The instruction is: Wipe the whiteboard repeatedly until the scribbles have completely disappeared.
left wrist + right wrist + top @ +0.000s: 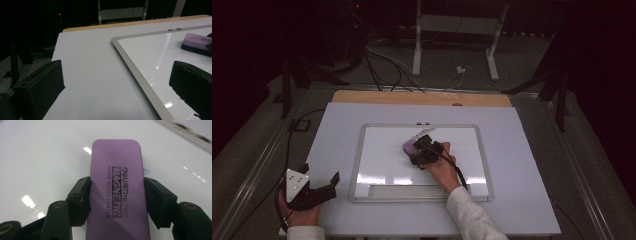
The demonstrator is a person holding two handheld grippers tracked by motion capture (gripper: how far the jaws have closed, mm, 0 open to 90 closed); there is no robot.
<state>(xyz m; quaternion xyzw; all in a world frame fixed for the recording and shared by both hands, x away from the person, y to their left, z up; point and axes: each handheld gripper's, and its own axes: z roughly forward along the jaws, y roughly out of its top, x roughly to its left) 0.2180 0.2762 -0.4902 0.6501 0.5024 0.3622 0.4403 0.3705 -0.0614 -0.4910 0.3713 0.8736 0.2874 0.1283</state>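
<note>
A purple whiteboard eraser point(116, 195) printed "MAGNETIC" lies flat on the glossy whiteboard point(45, 157). My right gripper point(116, 192) is shut on its long sides, both black pads pressed against it. In the high view the eraser point(410, 146) sits in the upper middle of the framed whiteboard point(382, 155), with the right gripper point(417, 149) and its hand coming in from below. My left gripper point(333, 185) rests at the table's front left, off the board, jaws wide apart and empty. In the left gripper view its jaws point(117, 72) frame the board's corner point(117, 41), and the eraser point(197, 43) shows far right.
A faint blue pen mark point(147, 171) shows beside the eraser. The board's metal frame point(357, 165) has a pen tray point(407, 191) along its near side. A wooden strip point(422, 97) edges the white table's far side. Beyond it are cables point(387, 70) and stand legs point(417, 50) on the floor.
</note>
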